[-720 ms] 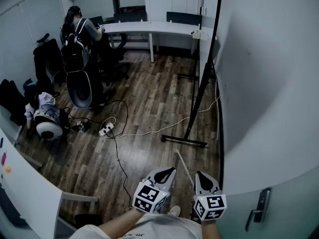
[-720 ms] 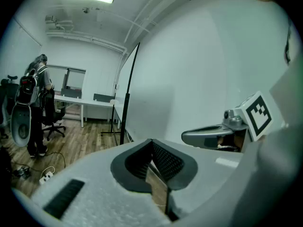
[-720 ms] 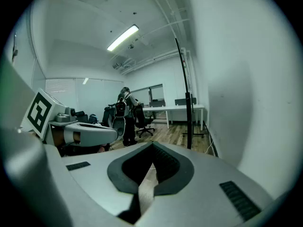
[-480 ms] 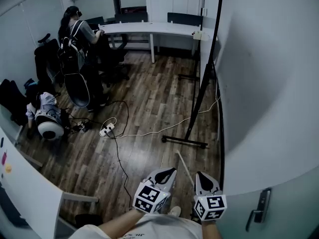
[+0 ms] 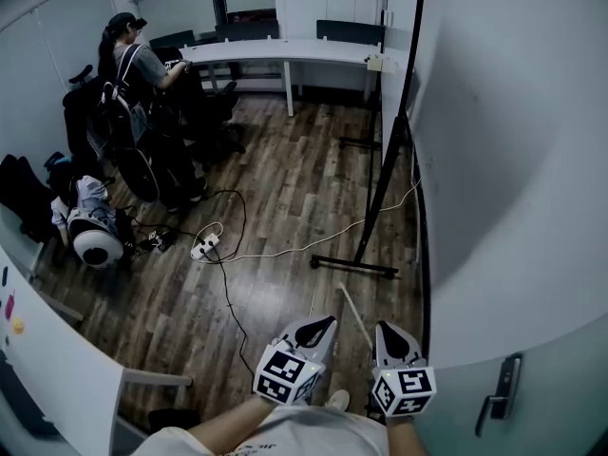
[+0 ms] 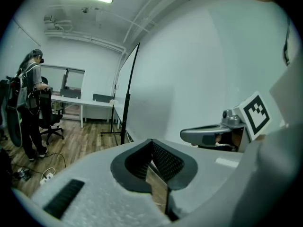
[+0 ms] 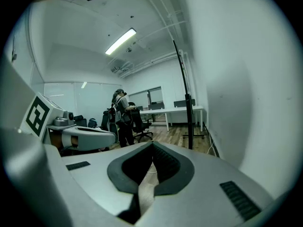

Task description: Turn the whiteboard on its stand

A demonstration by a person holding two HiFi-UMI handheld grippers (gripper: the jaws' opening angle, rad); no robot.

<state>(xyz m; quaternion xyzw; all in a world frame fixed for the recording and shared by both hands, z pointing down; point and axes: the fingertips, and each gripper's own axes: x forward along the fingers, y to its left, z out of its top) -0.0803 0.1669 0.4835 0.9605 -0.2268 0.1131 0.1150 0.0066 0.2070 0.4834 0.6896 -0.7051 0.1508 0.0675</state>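
The large white whiteboard [image 5: 513,160] fills the right of the head view, on a black stand whose pole [image 5: 385,160] runs down to a foot [image 5: 353,266] on the wood floor. My left gripper [image 5: 318,329] and right gripper [image 5: 394,335] sit side by side low in the view, close to my body and apart from the board. Both are shut with nothing between the jaws. In the left gripper view the closed tips [image 6: 151,141] point past the whiteboard [image 6: 189,79]. In the right gripper view the closed tips [image 7: 152,144] face the room, with the whiteboard [image 7: 246,79] at right.
A person with a backpack [image 5: 128,74] stands at a long white desk [image 5: 285,53] at the far wall. A power strip with cables [image 5: 201,248] and a round white device [image 5: 93,240] lie on the floor at left. A door handle [image 5: 502,388] is at lower right.
The person at the far desk has shifted a little to the left. Both grippers stay where they were.
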